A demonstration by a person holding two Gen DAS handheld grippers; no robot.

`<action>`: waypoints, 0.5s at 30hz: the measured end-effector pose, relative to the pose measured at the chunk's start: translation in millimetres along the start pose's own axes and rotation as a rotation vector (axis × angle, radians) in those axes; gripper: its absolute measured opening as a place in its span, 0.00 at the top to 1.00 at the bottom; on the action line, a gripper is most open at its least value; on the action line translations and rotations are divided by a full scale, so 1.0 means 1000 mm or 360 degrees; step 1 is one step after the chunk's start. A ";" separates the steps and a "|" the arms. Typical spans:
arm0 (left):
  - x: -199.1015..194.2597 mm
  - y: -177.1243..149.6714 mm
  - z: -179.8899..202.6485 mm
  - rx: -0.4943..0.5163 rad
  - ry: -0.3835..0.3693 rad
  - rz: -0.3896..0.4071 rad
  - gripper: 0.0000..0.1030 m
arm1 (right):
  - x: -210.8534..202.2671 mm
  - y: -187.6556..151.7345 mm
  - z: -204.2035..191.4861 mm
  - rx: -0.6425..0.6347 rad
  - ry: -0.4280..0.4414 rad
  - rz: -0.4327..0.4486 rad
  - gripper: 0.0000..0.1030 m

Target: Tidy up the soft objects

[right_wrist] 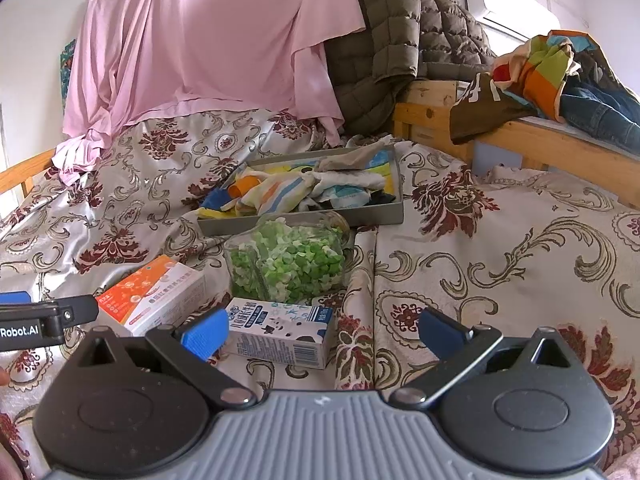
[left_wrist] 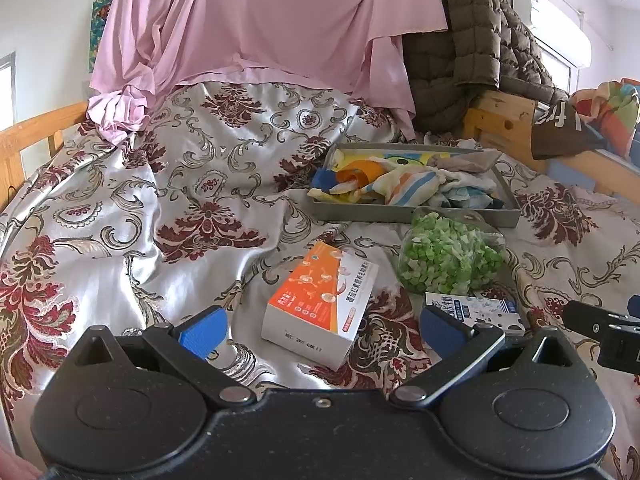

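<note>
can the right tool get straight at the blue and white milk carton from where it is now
Probably yes. The right tool is open and holds nothing, and the blue and white milk carton lies on the patterned bedspread just ahead, toward its left finger. Nothing covers it; the clear jar of green pieces sits behind.

The patterned bedspread carries a grey tray, green-filled jar, orange box and milk carton.

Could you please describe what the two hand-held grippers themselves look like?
Left hand-held gripper: black speckled body, two round pivot housings, black linkage arms with silver rivets, blue finger pads. Right hand-held gripper: same build, but a grey ribbed centre plate. The left one's side reads "Robot.AI".
</note>
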State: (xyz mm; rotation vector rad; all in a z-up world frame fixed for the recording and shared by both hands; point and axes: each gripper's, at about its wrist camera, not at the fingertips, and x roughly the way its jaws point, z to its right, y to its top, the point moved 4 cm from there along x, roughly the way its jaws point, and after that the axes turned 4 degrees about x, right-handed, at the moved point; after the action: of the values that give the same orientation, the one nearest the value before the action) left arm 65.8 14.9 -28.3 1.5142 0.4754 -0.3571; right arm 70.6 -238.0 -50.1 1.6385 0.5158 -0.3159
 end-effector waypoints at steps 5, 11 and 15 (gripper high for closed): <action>0.000 0.000 0.000 0.0000 0.0000 -0.0002 0.01 | 0.000 0.000 0.000 0.0001 -0.0001 0.0000 0.00; 0.000 0.000 0.000 0.0001 -0.0003 -0.0004 0.01 | 0.000 0.000 0.000 -0.0002 0.0001 0.0000 0.00; -0.001 -0.001 0.000 -0.0002 -0.0004 -0.0006 0.01 | 0.000 0.000 -0.001 0.0001 -0.0001 0.0000 0.00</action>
State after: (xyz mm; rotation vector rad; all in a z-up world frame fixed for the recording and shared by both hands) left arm 64.8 14.6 -28.3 1.5118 0.4767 -0.3616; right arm 70.1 -237.4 -50.3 1.6389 0.5154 -0.3164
